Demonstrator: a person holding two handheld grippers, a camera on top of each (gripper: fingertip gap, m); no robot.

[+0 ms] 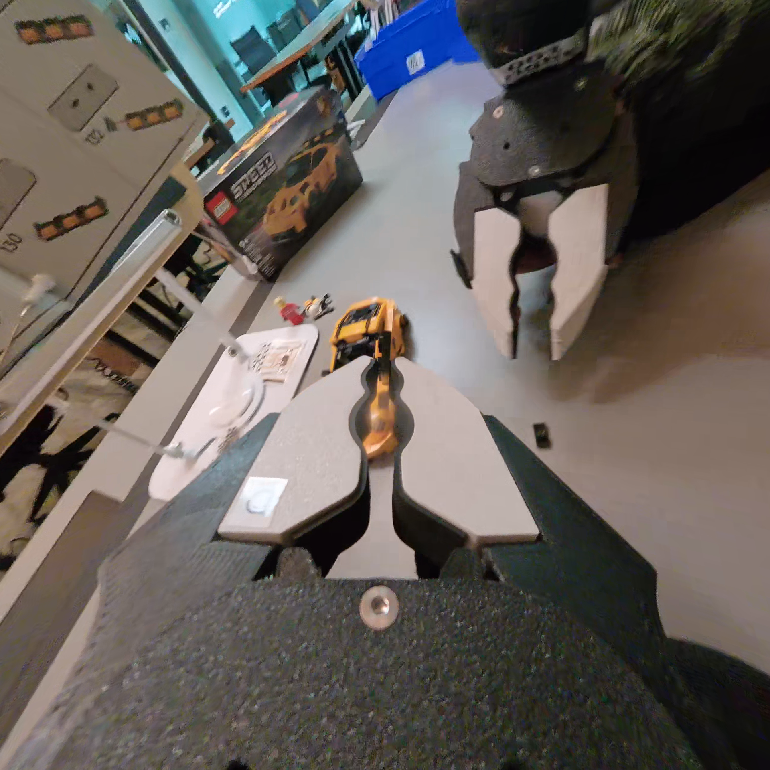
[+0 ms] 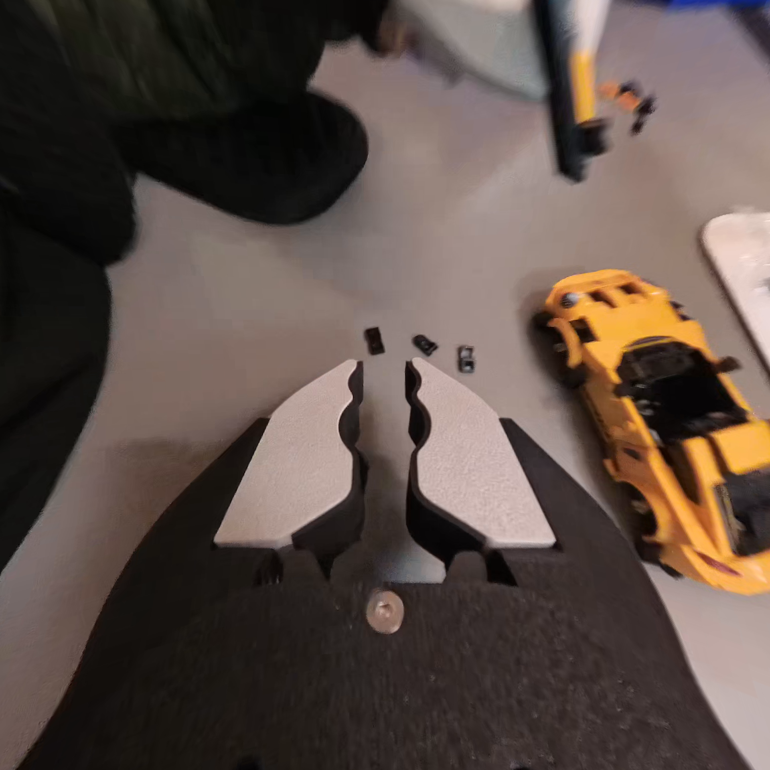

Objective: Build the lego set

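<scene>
My left gripper (image 1: 381, 363) is shut on a long yellow lego piece (image 1: 380, 421) that sits upright between its pads. Just past the fingertips the yellow lego car (image 1: 364, 327) rests on the grey table; in the right wrist view the car (image 2: 666, 416) lies at the right with its black cockpit open. My right gripper (image 2: 383, 366) is open and empty, hovering just short of three small black lego pieces (image 2: 425, 345). The right gripper also shows in the left wrist view (image 1: 533, 354), above the table to the right of the car.
A white tray (image 1: 200, 466) with stickers lies left of the car. Two minifigures (image 1: 291, 310) and the lego box (image 1: 283, 187) stand behind. One black piece (image 1: 541, 434) lies at right. An instruction booklet (image 1: 62, 125) stands far left. A person's dark clothing (image 2: 104, 146) fills the right view's left. The tips of one gripper are about 11 centimetres away from the tips of the other.
</scene>
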